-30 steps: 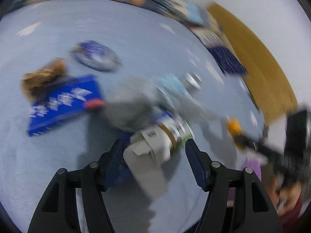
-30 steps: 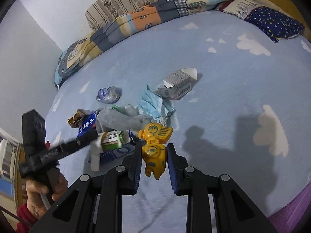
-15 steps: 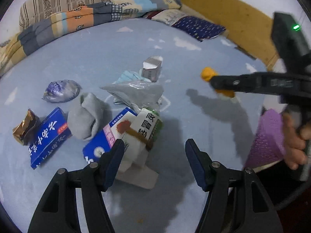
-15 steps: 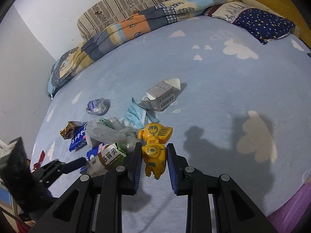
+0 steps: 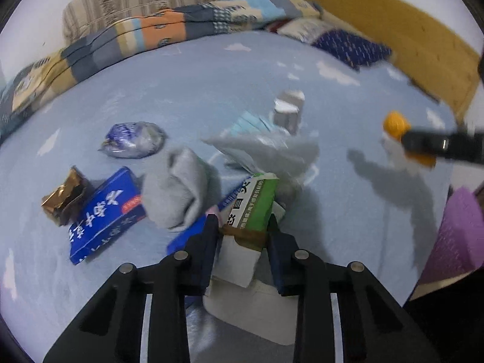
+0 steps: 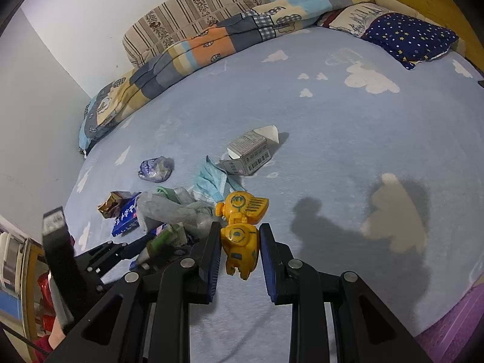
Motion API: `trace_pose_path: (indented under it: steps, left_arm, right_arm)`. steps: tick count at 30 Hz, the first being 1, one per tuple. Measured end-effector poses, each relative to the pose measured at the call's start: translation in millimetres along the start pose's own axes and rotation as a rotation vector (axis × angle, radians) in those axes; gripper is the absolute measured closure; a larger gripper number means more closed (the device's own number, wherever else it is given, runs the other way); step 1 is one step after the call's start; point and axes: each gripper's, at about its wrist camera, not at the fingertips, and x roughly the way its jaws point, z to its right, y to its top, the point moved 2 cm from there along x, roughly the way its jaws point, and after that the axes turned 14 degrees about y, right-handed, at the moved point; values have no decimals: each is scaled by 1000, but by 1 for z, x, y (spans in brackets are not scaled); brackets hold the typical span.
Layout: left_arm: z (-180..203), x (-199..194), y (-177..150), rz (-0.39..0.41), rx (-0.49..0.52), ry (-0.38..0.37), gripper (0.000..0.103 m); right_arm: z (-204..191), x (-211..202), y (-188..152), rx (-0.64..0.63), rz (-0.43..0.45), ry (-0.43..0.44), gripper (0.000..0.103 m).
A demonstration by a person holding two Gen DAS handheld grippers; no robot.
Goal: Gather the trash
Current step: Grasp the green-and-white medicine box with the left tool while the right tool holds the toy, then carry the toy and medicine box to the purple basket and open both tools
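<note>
Left wrist view showed your left claw [image 5: 243, 236] clenched on the green-and-white carton [image 5: 252, 204], which sat low in the centre of the frame with its long axis running straight up the picture, away from the claw and in line with the fingers; a white flap of it hung down between them toward the bottom edge. The rest of the trash lay on the bed [image 5: 211, 84] just above and to the left of that grip: a grey sock [image 5: 178, 187] touching the carton's left side, a blue box [image 5: 103, 214] at middle left, a gold wrapper [image 5: 65, 199] beside it, a crumpled bluish bag [image 5: 133, 139] higher up, and a small grey carton [image 5: 287, 110] near the upper centre. Right wrist view showed your right claw [image 6: 237, 251] grasping the yellow toy robot [image 6: 240, 227] at lower centre, upright between the fingers, with the pile up and to its left. Both claws were full, so I'd judge the left was the nearer one to that pile, but it needed to drop its carton off first.
</note>
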Motion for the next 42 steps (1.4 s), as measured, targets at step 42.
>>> trace_pose_path:
  steps: [42]
  left_arm:
    - [-57, -78, -11, 195, -224, 188, 74]
  right_arm:
    - [-110, 18, -27, -380, 88, -39, 77]
